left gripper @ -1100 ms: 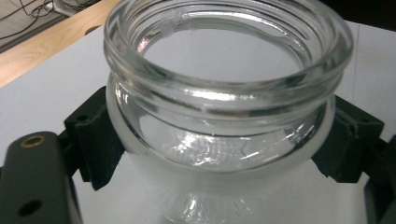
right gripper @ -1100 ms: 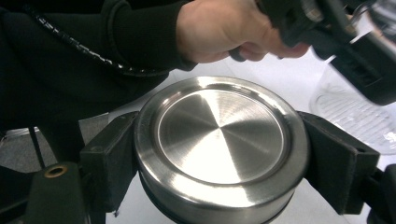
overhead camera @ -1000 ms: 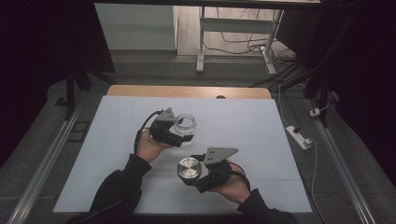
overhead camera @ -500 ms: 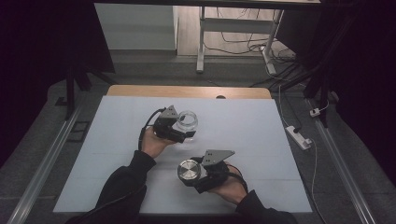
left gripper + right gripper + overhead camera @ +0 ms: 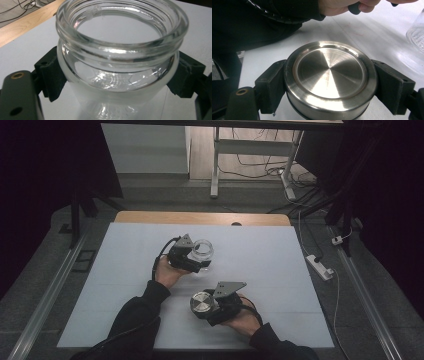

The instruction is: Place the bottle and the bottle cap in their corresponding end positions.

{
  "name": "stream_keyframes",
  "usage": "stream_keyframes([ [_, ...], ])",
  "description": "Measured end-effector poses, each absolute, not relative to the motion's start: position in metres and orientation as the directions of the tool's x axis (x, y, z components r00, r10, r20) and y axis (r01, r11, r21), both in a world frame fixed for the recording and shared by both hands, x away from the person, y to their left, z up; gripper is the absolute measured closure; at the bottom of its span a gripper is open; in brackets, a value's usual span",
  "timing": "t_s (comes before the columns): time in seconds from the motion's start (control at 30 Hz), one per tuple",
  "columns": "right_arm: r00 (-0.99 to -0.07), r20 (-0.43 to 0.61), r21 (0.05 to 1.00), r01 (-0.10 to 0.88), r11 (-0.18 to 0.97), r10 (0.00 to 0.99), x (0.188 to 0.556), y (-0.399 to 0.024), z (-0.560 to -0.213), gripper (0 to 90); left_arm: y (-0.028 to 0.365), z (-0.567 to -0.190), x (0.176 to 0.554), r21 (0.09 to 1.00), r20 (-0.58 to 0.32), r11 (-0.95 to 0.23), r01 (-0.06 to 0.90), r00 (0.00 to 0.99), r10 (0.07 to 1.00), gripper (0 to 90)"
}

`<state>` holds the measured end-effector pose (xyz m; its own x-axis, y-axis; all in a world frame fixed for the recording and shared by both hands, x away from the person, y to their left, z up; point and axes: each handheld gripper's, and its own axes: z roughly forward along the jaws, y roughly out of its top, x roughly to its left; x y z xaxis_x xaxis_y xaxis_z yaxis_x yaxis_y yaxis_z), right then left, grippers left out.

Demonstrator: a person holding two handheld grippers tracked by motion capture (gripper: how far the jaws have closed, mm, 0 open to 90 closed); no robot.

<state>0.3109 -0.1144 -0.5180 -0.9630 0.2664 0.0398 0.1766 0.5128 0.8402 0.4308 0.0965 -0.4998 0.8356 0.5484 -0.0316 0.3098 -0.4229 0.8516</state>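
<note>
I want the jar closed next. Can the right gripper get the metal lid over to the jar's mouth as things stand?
Probably yes: the right gripper holds the metal lid, the glass jar has an open mouth, and bare table lies between.

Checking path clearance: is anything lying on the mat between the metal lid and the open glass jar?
Nothing visible: bare white mat separates the metal lid in the right gripper from the glass jar in the left gripper.

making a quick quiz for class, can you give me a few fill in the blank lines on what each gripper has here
1. The left gripper is shut on a clear ____ jar.
2. The right gripper is shut on a round ____ lid.
3. The jar's mouth is ____, with no lid on it.
4. In the high view, the lid lies ____ to the person than the jar.

Missing words: glass; metal; open; nearer
</note>
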Motion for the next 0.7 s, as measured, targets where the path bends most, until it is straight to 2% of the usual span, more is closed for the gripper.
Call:
stream_keyframes([
  [0.7, -0.952, 0.044, 0.796, 0.216, 0.566, 0.302, 0.32, -0.112, -0.533, 18.1, 0.088, -0.516, 0.436, 0.831, -0.019, -0.456, 0.318, 0.836, 0.548, 15.3],
])
